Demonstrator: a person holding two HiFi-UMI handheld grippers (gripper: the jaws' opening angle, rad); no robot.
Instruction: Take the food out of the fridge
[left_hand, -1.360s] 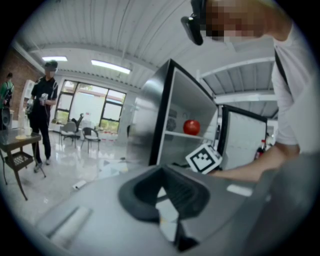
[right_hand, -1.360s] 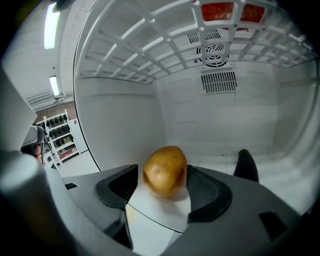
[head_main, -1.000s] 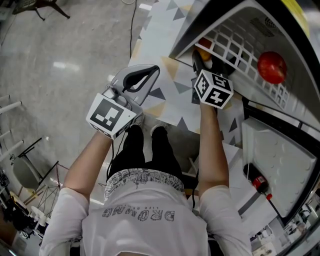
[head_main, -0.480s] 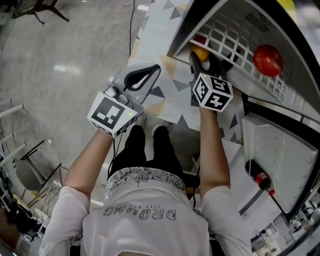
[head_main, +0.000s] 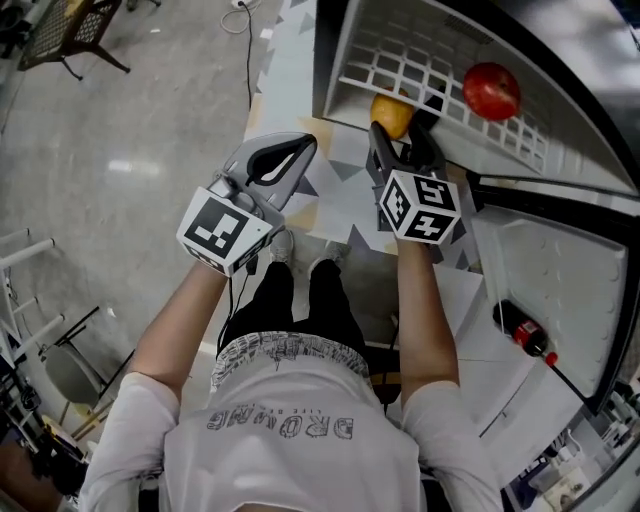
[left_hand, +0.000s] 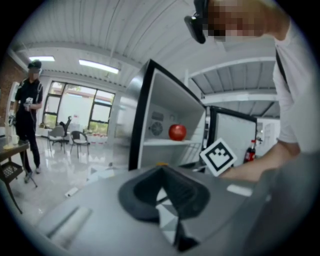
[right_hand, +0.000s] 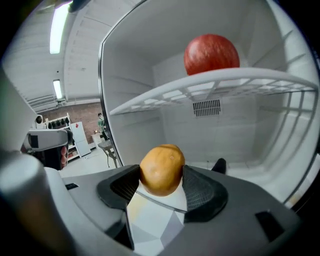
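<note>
Right claw (head_main: 400, 140) (right_hand: 161, 186): mine, pads clamped on the orange (head_main: 391, 113) (right_hand: 161, 169), one each side.
Orange: at the fridge (head_main: 335, 50) opening, lower than the wire shelf (head_main: 430, 70) (right_hand: 210, 85).
Apple (head_main: 491, 90) (right_hand: 211, 54) (left_hand: 177, 132): red, sits on the shelf, apart from my claw.
Left claw (head_main: 275, 160) (left_hand: 162, 192): tips together, nothing betw. them, held over the patterned floor, left of the fridge.
Bottle (head_main: 522, 335): dark w/ red cap, on the open door (head_main: 540, 270), at my right.

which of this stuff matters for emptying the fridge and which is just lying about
For the job:
- orange, held in the right gripper
- apple on the shelf
- fridge

Lying about:
- chair
- patterned mat
- left gripper, shut and empty
</note>
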